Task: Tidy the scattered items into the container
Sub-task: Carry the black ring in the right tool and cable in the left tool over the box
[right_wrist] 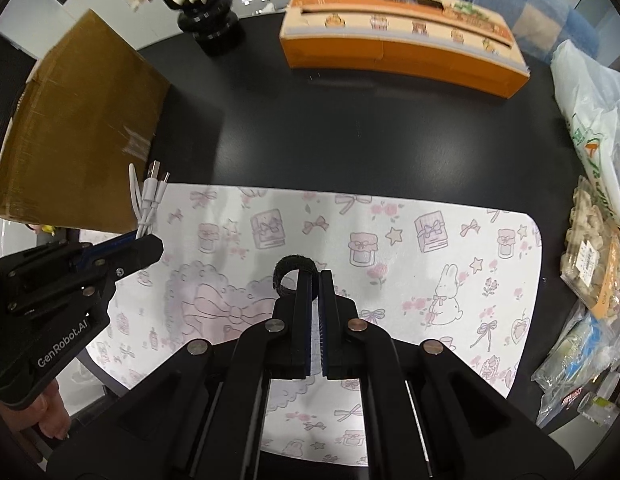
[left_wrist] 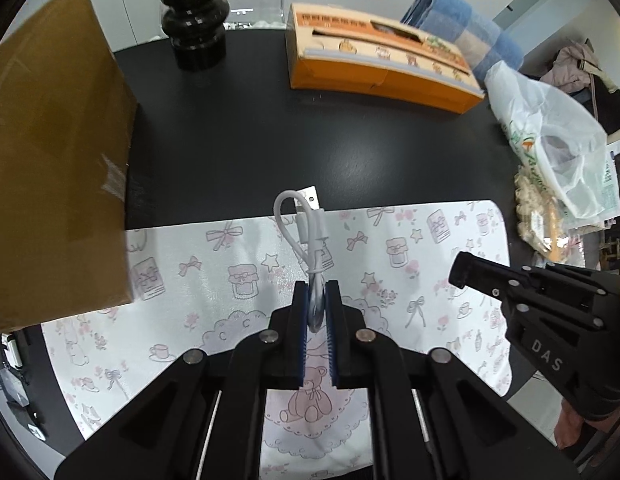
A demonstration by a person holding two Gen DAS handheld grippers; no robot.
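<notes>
In the left wrist view the left gripper (left_wrist: pixel 318 300) sits low at centre, its blue-padded fingers (left_wrist: pixel 303 320) clamped on a bundled white cable (left_wrist: pixel 310 236) that sticks up past the tips toward mid-frame, plug ends at the top. Under it lies a white mat (left_wrist: pixel 410 248) printed with pink bows and jars, spread on a black table (left_wrist: pixel 310 132). A brown box (left_wrist: pixel 54 160) fills the left side of that frame, its near wall standing at the mat's left edge. In the right wrist view the right gripper (right_wrist: pixel 315 280) is at lower centre, fingers pressed together on a black strap (right_wrist: pixel 288 274) whose loop curls out to the left of the tips. The left gripper appears at that frame's left edge with the cable held up just beside the box. At the top of both frames stand a black vase (left_wrist: pixel 194 28) with pale roses and an orange carton (left_wrist: pixel 374 60); plastic bags (left_wrist: pixel 550 140) lie along the right edge.
</notes>
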